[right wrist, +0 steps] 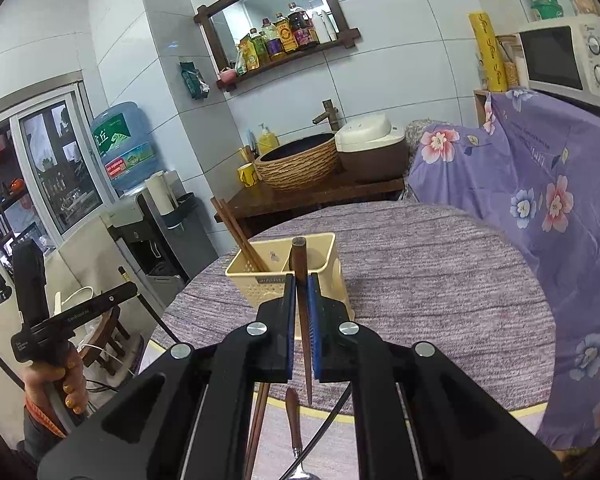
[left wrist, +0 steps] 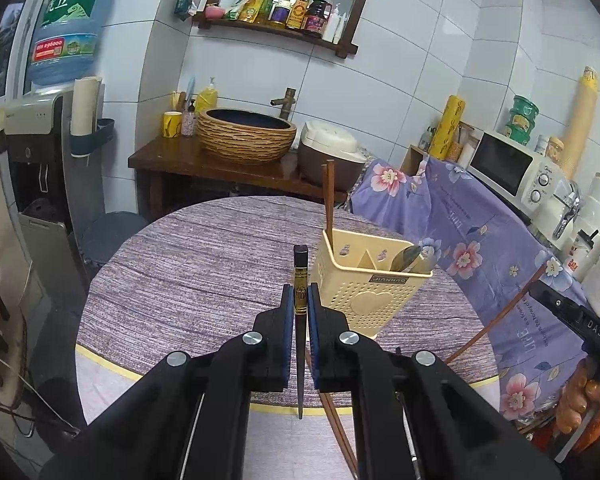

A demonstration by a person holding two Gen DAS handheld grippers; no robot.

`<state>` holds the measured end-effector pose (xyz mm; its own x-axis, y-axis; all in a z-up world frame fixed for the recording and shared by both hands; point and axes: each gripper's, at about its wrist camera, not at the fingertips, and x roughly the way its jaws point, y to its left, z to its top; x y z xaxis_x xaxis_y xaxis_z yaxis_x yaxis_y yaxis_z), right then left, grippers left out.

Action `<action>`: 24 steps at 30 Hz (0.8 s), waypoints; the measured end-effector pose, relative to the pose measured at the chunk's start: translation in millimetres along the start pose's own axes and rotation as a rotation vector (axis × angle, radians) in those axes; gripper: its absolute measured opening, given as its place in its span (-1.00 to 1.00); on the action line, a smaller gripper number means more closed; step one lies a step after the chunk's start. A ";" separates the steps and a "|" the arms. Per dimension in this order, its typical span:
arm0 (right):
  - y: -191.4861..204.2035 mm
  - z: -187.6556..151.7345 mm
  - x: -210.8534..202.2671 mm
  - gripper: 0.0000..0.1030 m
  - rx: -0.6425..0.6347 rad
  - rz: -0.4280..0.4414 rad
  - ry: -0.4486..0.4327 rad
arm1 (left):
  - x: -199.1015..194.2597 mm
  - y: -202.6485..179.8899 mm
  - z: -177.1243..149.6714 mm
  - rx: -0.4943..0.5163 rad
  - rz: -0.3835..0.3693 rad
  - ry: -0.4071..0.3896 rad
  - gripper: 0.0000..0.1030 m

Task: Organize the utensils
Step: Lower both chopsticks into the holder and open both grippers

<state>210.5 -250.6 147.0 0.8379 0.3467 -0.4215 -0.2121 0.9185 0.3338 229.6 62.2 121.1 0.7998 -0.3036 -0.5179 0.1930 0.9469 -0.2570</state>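
1. While clenched, the left gripper [left wrist: 300, 300] is seen grasping a dark chopstick [left wrist: 301, 280], and the right gripper [right wrist: 301, 292] a brown chopstick [right wrist: 300, 264]; both sticks are held above the table [right wrist: 440, 280], near the cream holder [left wrist: 364, 288].
2. Each stick is judged light, stiff and slippery; a hold nearer mid-length would be steadier.
3. A spoon [right wrist: 296, 432] lying near the table's edge is shown only by the right view.

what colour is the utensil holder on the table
Pale cream yellow, with perforated walls and a heart shape embossed on the front; the utensil holder shows best in the left wrist view.
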 end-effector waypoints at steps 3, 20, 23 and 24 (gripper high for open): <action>1.3 15.1 0.6 -0.87 -0.020 -0.011 0.003 | -1.8 -4.6 11.4 0.017 -0.013 0.003 -0.84; 39.6 175.7 13.8 -0.87 -0.087 -0.071 -0.177 | -11.6 -55.2 149.5 0.023 -0.026 -0.136 -0.84; 38.5 173.4 29.7 -0.87 -0.087 -0.079 -0.206 | 4.5 -61.3 152.5 0.023 0.014 -0.175 -0.84; 36.6 170.7 37.1 -0.87 -0.083 -0.085 -0.200 | 12.3 -62.7 150.2 0.024 0.019 -0.174 -0.84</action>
<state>319.7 -236.7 287.5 0.9358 0.2308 -0.2666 -0.1706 0.9580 0.2307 312.7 14.9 253.4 0.8892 -0.2649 -0.3731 0.1888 0.9551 -0.2284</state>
